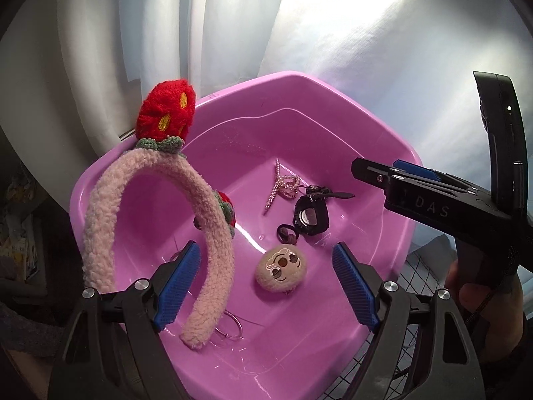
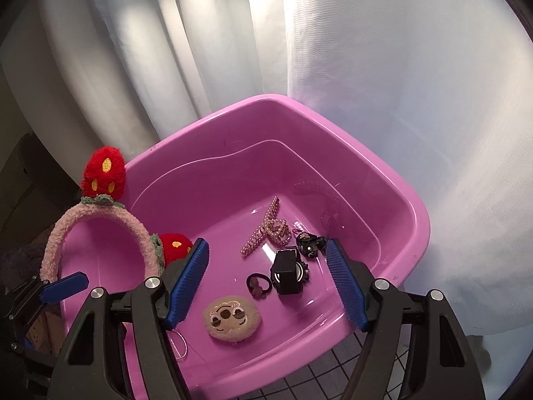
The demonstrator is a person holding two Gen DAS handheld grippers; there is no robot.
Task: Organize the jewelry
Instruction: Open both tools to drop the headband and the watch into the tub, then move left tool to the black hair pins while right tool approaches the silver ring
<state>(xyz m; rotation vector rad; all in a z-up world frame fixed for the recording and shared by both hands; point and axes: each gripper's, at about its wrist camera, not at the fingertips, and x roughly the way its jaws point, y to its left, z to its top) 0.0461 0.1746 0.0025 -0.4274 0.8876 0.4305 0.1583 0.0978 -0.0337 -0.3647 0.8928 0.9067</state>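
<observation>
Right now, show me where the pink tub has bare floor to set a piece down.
Bare floor lies at the far end of the tub, beyond the pearl hair clip, and along the near wall in front of the plush face. The middle around the watch is crowded.

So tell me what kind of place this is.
Probably a room at home, a bedroom perhaps, though I cannot be sure. White curtains hang behind a pink plastic tub holding personal accessories: a fuzzy strawberry headband, a pearl hair clip and a black watch.
</observation>
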